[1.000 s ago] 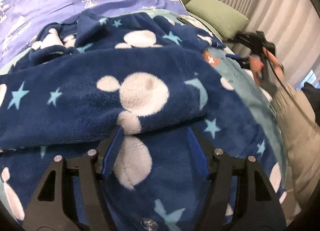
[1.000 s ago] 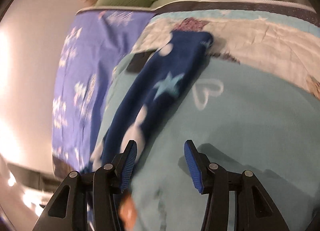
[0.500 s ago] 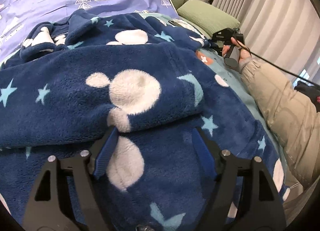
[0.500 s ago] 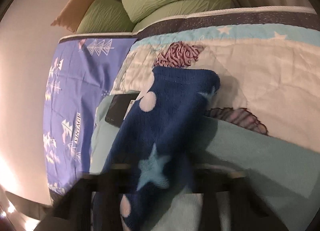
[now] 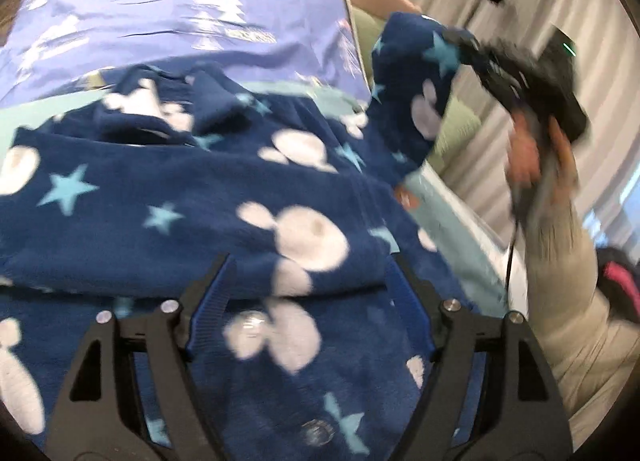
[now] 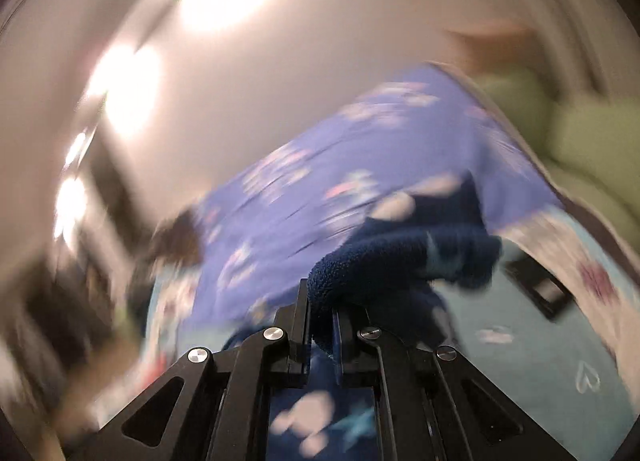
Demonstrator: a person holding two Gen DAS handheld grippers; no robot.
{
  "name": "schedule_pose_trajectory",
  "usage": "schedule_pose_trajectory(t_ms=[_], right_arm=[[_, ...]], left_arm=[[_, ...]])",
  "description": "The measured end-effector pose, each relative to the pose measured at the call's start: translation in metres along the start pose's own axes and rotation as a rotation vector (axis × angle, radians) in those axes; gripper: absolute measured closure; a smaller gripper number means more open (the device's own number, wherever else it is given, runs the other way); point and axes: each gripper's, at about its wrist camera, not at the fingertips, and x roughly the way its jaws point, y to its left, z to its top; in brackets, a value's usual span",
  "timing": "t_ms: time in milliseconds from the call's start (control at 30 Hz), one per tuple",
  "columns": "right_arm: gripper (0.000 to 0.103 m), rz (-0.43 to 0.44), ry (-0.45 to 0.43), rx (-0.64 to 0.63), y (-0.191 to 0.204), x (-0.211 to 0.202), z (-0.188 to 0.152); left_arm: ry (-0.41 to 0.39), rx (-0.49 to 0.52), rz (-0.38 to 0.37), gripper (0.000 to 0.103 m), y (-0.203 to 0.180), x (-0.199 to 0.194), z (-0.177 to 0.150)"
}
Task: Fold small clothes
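The fleece garment (image 5: 248, 197) is lying mid-frame on the bed (image 5: 160, 21), partly folded; right gripper (image 6: 320, 313) is pinching its sleeve (image 5: 416, 73) aloft, fold unfinished; left gripper (image 5: 308, 285) is hovering, jaws spread

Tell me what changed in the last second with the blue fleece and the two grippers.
The right gripper closed on the sleeve and lifted it off the bed. The left gripper stayed open over the fleece garment's folded body.

Plush matt fleece garment (image 5: 280, 197) between left gripper (image 5: 308, 281) matt black plastic jaws, ribbed blue pads (image 5: 212, 301), shiny metal screws (image 5: 170, 306); smooth cotton sheet (image 5: 160, 21) beyond.
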Motion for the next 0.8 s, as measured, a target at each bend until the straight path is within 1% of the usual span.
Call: schedule_pose_trajectory(t_ms=[33, 67, 133, 200, 233, 267, 333, 367, 433, 533, 633, 667, 700, 800], right_arm=[[0.096, 0.016, 0.027, -0.077, 0.028, 0.002, -0.012], [0.096, 0.038, 0.068, -0.153, 0.058, 0.006, -0.031], [0.096, 0.104, 0.166, -0.233, 0.098, 0.016, -0.072], [0.095, 0.143, 0.274, -0.298, 0.124, 0.026, -0.109], [0.095, 0.143, 0.354, -0.361, 0.138, 0.034, -0.135], [0.093, 0.131, 0.408, -0.400, 0.148, 0.038, -0.153], [0.091, 0.110, 0.518, -0.431, 0.153, 0.046, -0.182], [0.088, 0.103, 0.539, -0.422, 0.152, 0.046, -0.187], [0.086, 0.097, 0.538, -0.397, 0.146, 0.041, -0.188], [0.079, 0.111, 0.506, -0.377, 0.146, 0.029, -0.182], [0.068, 0.120, 0.482, -0.382, 0.149, 0.021, -0.177], [0.061, 0.117, 0.480, -0.375, 0.150, 0.019, -0.178], [0.057, 0.111, 0.480, -0.361, 0.149, 0.019, -0.177], [0.054, 0.121, 0.495, -0.278, 0.144, 0.030, -0.171]], left_arm=[[-0.015, -0.032, 0.006, 0.026, 0.009, -0.008, 0.002], [-0.025, -0.052, 0.016, 0.026, 0.016, -0.013, 0.003], [-0.042, -0.089, 0.029, 0.026, 0.030, -0.025, 0.002], [-0.037, -0.129, 0.021, 0.026, 0.042, -0.030, -0.001], [-0.027, -0.150, 0.015, 0.026, 0.047, -0.030, -0.004], [-0.018, -0.169, 0.015, 0.026, 0.050, -0.030, -0.007], [-0.003, -0.200, 0.015, 0.026, 0.055, -0.029, -0.013], [0.004, -0.212, 0.004, 0.026, 0.058, -0.030, -0.016], [0.012, -0.235, -0.022, 0.026, 0.060, -0.029, -0.019], [0.020, -0.237, -0.045, 0.026, 0.056, -0.029, -0.019], [0.016, -0.225, -0.065, 0.026, 0.048, -0.029, -0.014], [0.011, -0.225, -0.067, 0.026, 0.047, -0.029, -0.013], [0.004, -0.228, -0.067, 0.026, 0.046, -0.032, -0.013], [-0.019, -0.248, -0.056, 0.026, 0.051, -0.040, -0.014]])
